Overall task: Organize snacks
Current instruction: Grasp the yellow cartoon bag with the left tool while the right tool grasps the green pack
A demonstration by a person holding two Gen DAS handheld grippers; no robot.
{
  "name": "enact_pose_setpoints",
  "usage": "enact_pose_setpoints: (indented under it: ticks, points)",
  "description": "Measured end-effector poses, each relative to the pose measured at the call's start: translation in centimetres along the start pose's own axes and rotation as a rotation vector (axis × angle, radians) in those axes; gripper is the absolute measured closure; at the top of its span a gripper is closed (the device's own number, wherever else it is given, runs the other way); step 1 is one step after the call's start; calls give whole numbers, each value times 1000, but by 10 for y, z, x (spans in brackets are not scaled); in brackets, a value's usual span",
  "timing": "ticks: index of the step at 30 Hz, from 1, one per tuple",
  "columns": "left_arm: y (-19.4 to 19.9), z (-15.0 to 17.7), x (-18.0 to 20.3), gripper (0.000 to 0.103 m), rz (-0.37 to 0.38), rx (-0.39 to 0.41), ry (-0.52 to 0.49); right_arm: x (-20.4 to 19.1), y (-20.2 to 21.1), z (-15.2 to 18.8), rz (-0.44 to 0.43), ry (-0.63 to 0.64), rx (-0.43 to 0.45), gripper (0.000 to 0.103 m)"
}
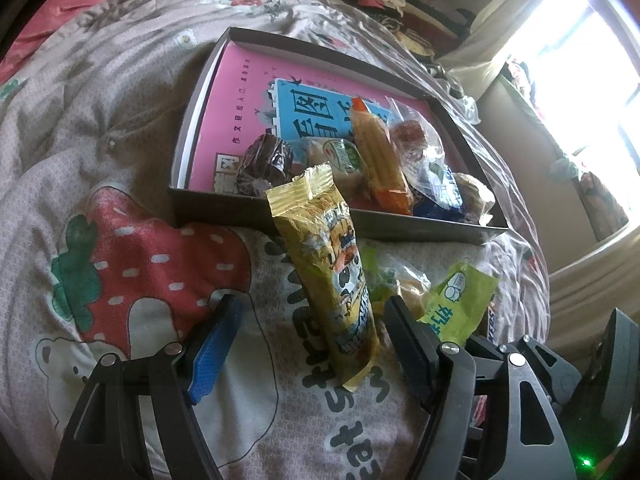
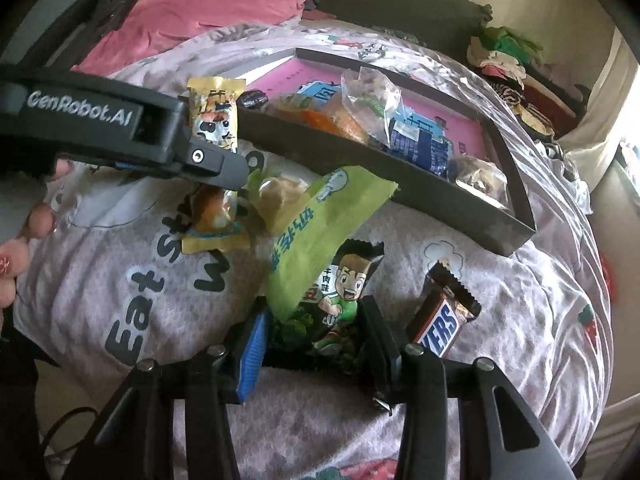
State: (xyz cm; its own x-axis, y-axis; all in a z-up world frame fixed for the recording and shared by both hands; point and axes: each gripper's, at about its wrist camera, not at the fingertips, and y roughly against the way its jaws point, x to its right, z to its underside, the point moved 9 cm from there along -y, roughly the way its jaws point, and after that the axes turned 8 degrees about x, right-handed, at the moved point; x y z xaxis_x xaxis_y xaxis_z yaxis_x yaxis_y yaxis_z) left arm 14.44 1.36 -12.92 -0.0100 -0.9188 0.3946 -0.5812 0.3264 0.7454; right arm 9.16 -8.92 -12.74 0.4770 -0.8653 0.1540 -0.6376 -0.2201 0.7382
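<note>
A dark box (image 1: 320,222) (image 2: 460,220) on the bed holds several wrapped snacks over a pink book. My left gripper (image 1: 316,336) is open around a long yellow snack pack (image 1: 328,264), which lies on the quilt between the fingers and also shows in the right wrist view (image 2: 214,116). My right gripper (image 2: 316,340) has its jaws close on either side of a green cartoon snack pack (image 2: 340,296); contact is unclear. A lime-green pack (image 1: 460,304) (image 2: 316,224) and a clear-wrapped pastry (image 2: 276,196) lie between the two grippers.
A Snickers bar (image 2: 440,316) lies on the quilt right of my right gripper. The strawberry-print quilt (image 1: 132,248) covers the bed. A pink pillow (image 2: 192,16) is at the back. Clothes (image 2: 504,60) pile at the far right. A bright window (image 1: 592,72) is beyond the bed.
</note>
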Motion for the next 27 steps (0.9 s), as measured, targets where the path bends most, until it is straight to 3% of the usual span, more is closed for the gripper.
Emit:
enact_pose_setpoints:
  ticks: [13, 17, 20, 27]
  points:
    - [0, 3, 0, 28, -8, 2, -15, 20, -3, -2, 32, -53, 37, 62]
    - [-2, 4, 1, 46, -11, 9, -25, 25, 0, -4, -15, -121, 44, 65]
    - [-4, 3, 1, 74, 12, 11, -12, 29, 4, -5, -58, -183, 45, 66]
    - [6, -6, 12, 86, 59, 40, -16, 42, 18, -14, -118, -300, 90, 67]
